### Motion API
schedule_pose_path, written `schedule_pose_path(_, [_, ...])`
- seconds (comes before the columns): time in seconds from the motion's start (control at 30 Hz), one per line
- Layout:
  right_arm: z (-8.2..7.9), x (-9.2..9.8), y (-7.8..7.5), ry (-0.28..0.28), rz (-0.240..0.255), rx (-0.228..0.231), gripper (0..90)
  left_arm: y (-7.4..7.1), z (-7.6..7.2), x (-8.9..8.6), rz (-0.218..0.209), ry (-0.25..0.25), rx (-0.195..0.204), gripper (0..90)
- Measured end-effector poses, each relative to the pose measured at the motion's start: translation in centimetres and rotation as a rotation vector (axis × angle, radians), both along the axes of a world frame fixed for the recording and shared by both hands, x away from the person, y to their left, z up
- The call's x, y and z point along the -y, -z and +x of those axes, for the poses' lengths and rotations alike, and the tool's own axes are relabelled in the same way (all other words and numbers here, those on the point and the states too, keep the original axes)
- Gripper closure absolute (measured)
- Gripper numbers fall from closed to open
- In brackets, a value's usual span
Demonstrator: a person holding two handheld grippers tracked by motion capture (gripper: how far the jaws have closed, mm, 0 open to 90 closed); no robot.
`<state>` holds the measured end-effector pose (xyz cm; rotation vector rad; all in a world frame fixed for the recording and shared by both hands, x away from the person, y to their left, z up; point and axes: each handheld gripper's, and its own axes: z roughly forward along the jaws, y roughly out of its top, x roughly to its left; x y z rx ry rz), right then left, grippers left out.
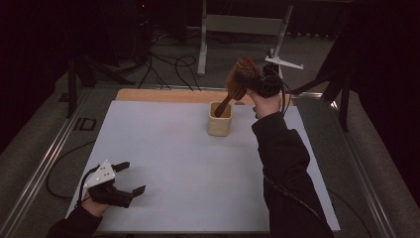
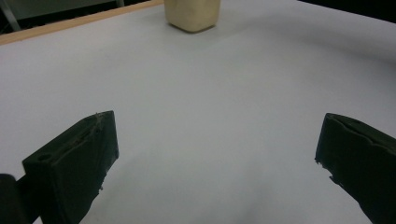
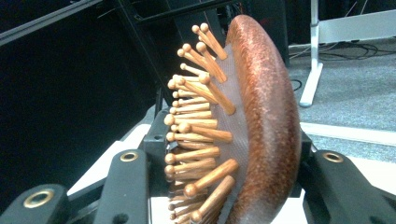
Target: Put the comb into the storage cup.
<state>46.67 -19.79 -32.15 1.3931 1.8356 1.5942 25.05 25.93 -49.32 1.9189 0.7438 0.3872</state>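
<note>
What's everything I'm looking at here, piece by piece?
Hairbrush: one, reddish-brown wood with wooden pins, held tilted above the cup, handle end dipping into it.
Cup: one, cream, far middle of the table.
Table: one, white top with a wooden far edge.
Frame: one, pale grey, on the floor behind the table.
Cables: several, black, on the floor behind.
Left tool: one, black, jaws open, near left corner.
Right tool: one, black, shut on the brush head.
</note>
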Motion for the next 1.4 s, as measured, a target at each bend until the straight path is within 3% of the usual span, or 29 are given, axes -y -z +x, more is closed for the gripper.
schedule_pose_path(0.53, [1.3, -0.6, 2.1, -0.008, -0.021, -0.038, 51.4, -0.1, -0.1, 0.2, 0.0, 0.013, 0.005, 0.1])
schedule_pose_path(1.4, [2.1, -1.1, 4.6, -0.028, -0.012, -0.087, 51.3, 0.0, 0.0, 0.2, -0.004, 0.013, 0.006, 0.1])
